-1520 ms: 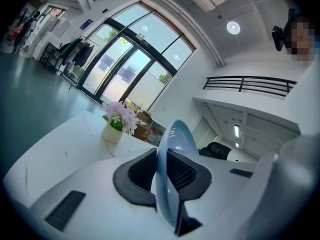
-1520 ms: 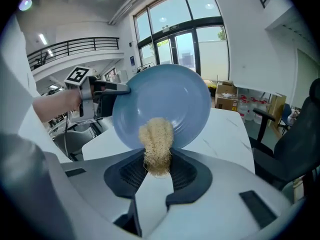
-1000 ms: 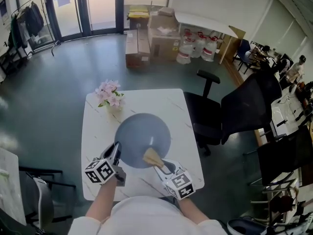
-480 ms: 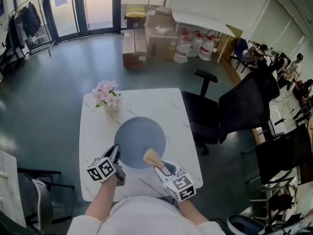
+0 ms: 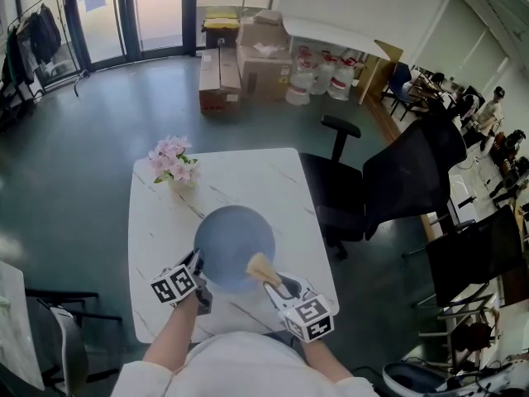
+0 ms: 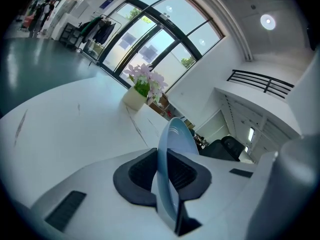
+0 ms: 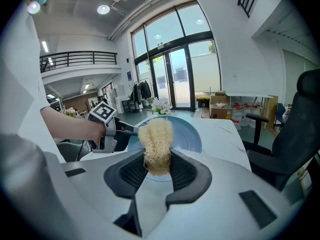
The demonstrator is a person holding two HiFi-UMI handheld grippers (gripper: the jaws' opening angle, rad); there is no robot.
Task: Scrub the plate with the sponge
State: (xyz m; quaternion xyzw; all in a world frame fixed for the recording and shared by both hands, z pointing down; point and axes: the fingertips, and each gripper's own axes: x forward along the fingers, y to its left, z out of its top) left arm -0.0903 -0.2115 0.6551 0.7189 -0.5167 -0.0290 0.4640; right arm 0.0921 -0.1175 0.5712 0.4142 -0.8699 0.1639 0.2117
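A round blue plate (image 5: 234, 246) lies on the white marble table (image 5: 157, 222) in the head view. My left gripper (image 5: 198, 263) is shut on its near-left rim; in the left gripper view the plate (image 6: 172, 154) stands edge-on between the jaws of the left gripper (image 6: 167, 176). My right gripper (image 5: 277, 284) is shut on a tan fibrous sponge (image 5: 259, 267), which rests over the plate's near-right part. The right gripper view shows the sponge (image 7: 156, 144) pinched in the right gripper (image 7: 159, 170), with the plate (image 7: 187, 136) behind it and the left gripper (image 7: 107, 126) at the left.
A small pot of pink flowers (image 5: 171, 164) stands at the table's far-left corner. A black office chair (image 5: 388, 184) sits just right of the table. Cardboard boxes (image 5: 240, 56) and white jugs are stacked by the far wall.
The table, plate and both grippers sit slightly lower and further left in the head view, as the camera shifted. Both grips are unchanged.
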